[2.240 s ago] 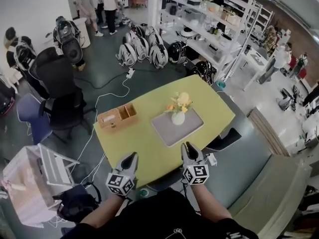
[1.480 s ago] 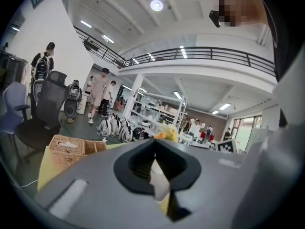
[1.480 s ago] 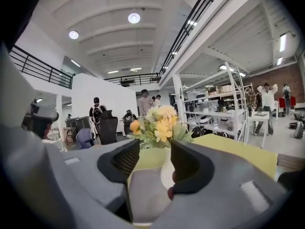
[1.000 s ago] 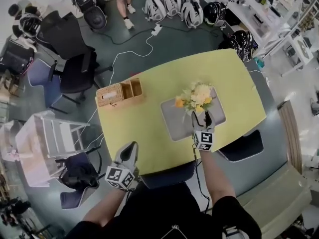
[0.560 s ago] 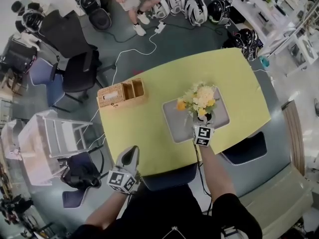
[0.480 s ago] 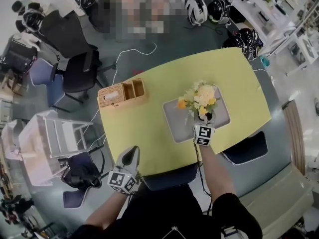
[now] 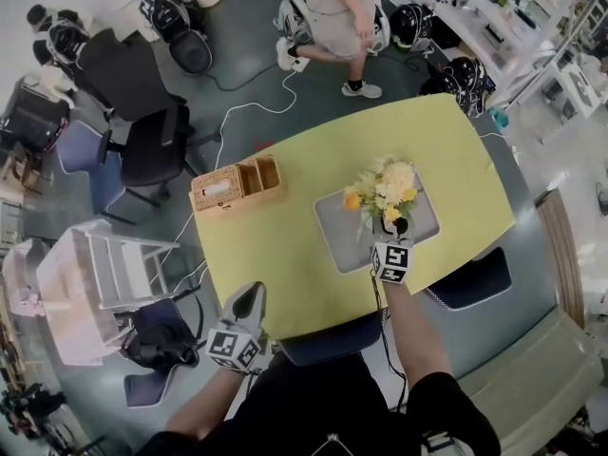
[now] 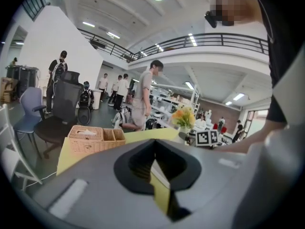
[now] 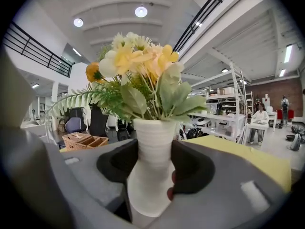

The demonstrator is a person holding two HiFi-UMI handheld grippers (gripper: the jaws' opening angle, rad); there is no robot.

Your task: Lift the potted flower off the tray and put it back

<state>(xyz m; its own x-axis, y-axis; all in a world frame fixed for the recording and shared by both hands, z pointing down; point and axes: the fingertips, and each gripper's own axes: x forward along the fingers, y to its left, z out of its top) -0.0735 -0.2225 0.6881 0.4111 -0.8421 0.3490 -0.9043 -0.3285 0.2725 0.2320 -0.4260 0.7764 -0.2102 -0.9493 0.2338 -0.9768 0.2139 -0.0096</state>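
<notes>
Right gripper point(image 7: 393, 231) is clamped on the potted flower point(image 7: 382, 188). The right gripper view shows both black pads pressed against the narrow neck of the white ribbed vase. Its jaws have just been closing, with the vase between them. Yellow, orange and cream blooms with green leaves and a fern frond stand upright above the grip.

The pot is over the grey tray point(image 7: 332, 231), toward the tray's near right part. Cannot tell if its base touches the tray or is just off it. The tray lies flat on the yellow-green table point(image 7: 285, 255).

Left gripper point(image 7: 251, 297) has its jaws together with nothing in them. It sits at the table's near edge, well apart from the tray.

Only print in view is the black-and-white square markers on the gripper cubes. The right cube point(image 7: 391, 260) faces up in the head view. These are code patterns, not letters.

A wicker basket point(image 7: 236, 184) with compartments sits on the table left of the tray, apart from it. A person point(image 7: 342, 8) is on the floor past the table's far end.
</notes>
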